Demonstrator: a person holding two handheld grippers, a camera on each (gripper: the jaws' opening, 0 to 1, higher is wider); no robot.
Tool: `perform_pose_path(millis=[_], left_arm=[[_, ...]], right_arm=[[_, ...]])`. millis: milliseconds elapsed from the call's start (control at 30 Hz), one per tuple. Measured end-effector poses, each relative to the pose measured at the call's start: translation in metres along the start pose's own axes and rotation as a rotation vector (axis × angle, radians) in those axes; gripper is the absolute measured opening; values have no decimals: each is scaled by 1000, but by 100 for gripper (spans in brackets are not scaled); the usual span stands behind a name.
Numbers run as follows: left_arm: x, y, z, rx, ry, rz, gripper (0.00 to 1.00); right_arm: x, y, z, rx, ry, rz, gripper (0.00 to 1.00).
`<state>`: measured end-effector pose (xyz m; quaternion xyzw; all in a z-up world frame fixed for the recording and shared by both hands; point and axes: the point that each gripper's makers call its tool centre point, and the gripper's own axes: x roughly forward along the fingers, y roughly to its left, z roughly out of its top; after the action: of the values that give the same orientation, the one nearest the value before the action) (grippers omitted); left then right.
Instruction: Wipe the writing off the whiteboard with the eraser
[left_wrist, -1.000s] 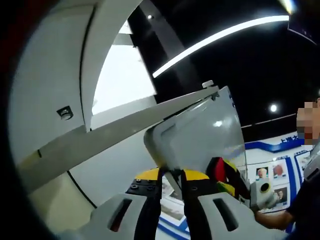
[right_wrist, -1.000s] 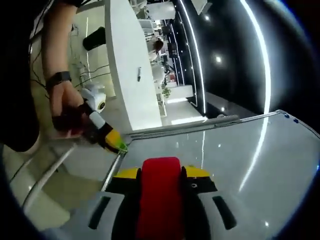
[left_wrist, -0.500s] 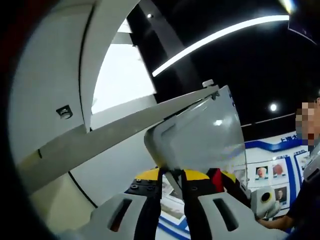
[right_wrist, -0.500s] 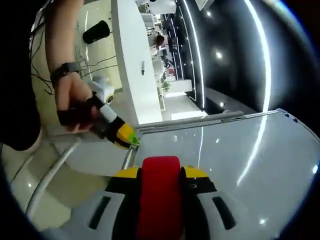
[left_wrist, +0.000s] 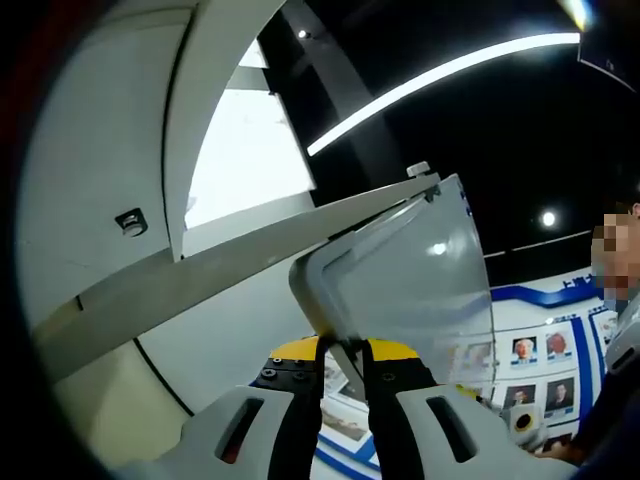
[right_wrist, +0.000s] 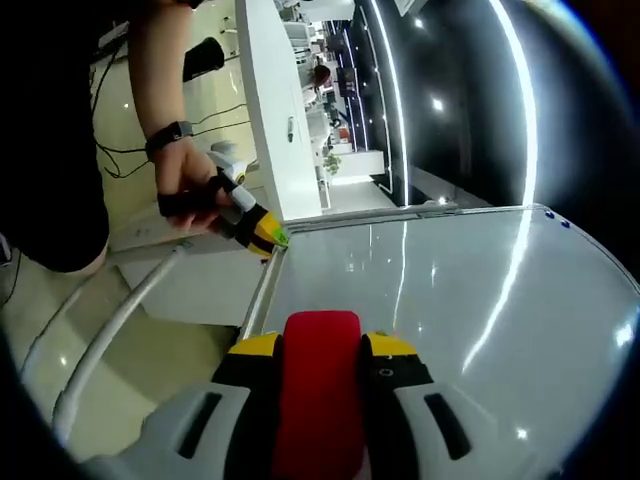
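The whiteboard (right_wrist: 450, 300) lies glossy and grey ahead of me in the right gripper view, and I see no writing on the part that shows. My right gripper (right_wrist: 322, 345) is shut on the red eraser (right_wrist: 320, 395), which sits low over the board's near edge. The left gripper (right_wrist: 255, 230), held in a person's hand, clamps the board's far left corner. In the left gripper view my left gripper (left_wrist: 345, 352) is shut on the edge of the whiteboard (left_wrist: 410, 285), which rises tilted above its jaws.
A white pillar (right_wrist: 285, 110) and a bright hall stand behind the board. A curved metal frame tube (right_wrist: 110, 340) runs along the board's left side over a shiny floor. A person (left_wrist: 620, 330) and blue wall posters (left_wrist: 540, 370) are at the right of the left gripper view.
The right gripper with the eraser has drawn away from the left gripper along the board. In the left gripper view it has dropped out of sight at the lower right. The left gripper holds still.
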<state>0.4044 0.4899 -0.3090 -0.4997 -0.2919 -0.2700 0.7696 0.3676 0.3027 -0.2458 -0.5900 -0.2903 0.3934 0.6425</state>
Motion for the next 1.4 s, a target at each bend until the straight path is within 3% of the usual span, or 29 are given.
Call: perform_pose_path(millis=[267, 467, 633, 700, 900, 1167, 1267, 1333, 1400], left_arm=[[1, -4, -2, 1, -21, 12, 19], [2, -3, -2, 3, -19, 21, 19], [1, -6, -4, -7, -53, 19, 19], [1, -7, -5, -19, -80, 27, 19], [1, -11, -4, -11, -88, 65, 19], [0, -13, -5, 14, -59, 121, 19], [-2, -10, -4, 20, -56, 134, 17], [-4, -10, -5, 26, -51, 139, 16], [-4, -10, -6, 30, -40, 142, 15]], right_arm=[[-61, -13, -32, 0, 75, -49, 26], [-128, -35, -67, 63, 153, -172, 26], [-179, -52, -92, 136, 199, -276, 26], [-200, -60, -103, 184, 219, -341, 26], [-240, -73, -121, 294, 241, -498, 26], [-287, -93, -140, 514, 182, -800, 26], [-316, -97, -155, 653, 128, -975, 26], [-328, -97, -161, 697, 113, -1032, 26], [-329, -99, -161, 713, 108, -1046, 26]])
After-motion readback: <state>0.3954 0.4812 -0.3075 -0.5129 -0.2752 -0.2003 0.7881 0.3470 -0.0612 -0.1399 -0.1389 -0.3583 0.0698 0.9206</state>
